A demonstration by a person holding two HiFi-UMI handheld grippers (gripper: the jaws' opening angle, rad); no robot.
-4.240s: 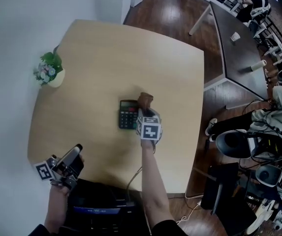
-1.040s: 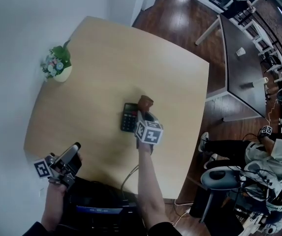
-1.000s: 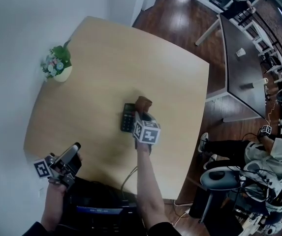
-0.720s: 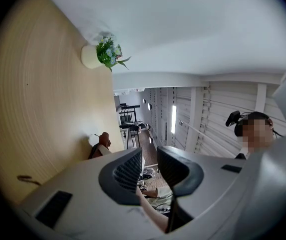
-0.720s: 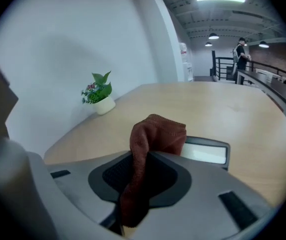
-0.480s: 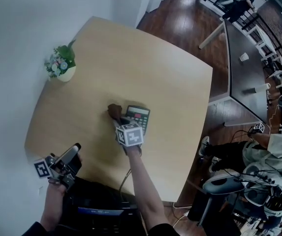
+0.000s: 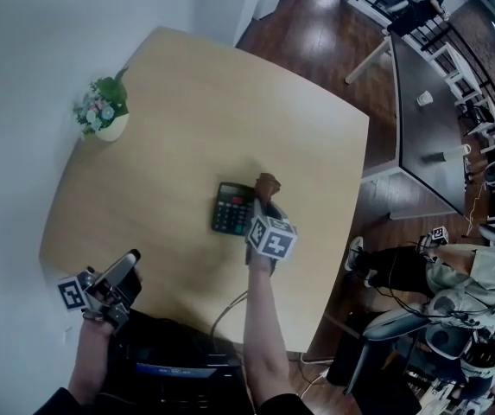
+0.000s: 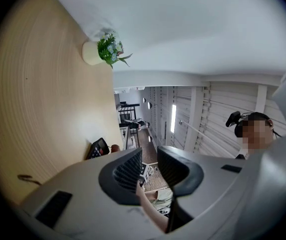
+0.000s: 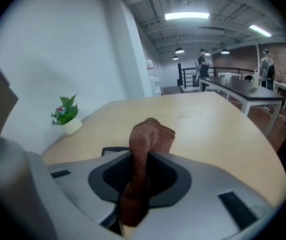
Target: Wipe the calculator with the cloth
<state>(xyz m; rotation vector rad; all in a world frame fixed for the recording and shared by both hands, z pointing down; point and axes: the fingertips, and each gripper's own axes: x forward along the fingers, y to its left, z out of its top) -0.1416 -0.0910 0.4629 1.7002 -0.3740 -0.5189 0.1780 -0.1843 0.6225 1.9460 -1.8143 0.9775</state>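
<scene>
A black calculator (image 7: 232, 207) lies flat at the middle of the light wooden table (image 7: 187, 102). My right gripper (image 7: 265, 199) is shut on a brown cloth (image 7: 267, 184), which stands bunched just past the calculator's right edge. In the right gripper view the cloth (image 9: 150, 139) rises from between the jaws of that gripper (image 9: 142, 163), and a dark corner of the calculator (image 9: 114, 149) shows behind the left jaw. My left gripper (image 7: 129, 262) hangs off the table's near left corner, jaws a little apart around nothing (image 8: 147, 171). From there the calculator (image 8: 99, 148) looks small and far.
A potted plant (image 7: 102, 115) stands at the table's left edge by the white wall. A dark table (image 7: 420, 85) with cups lies at the back right. Chairs and seated people crowd the right side. A black case (image 7: 169, 370) sits below the near edge.
The right gripper swept the cloth leftward across the calculator and then back; the cloth now sits at its right edge. The left gripper has stayed put.
</scene>
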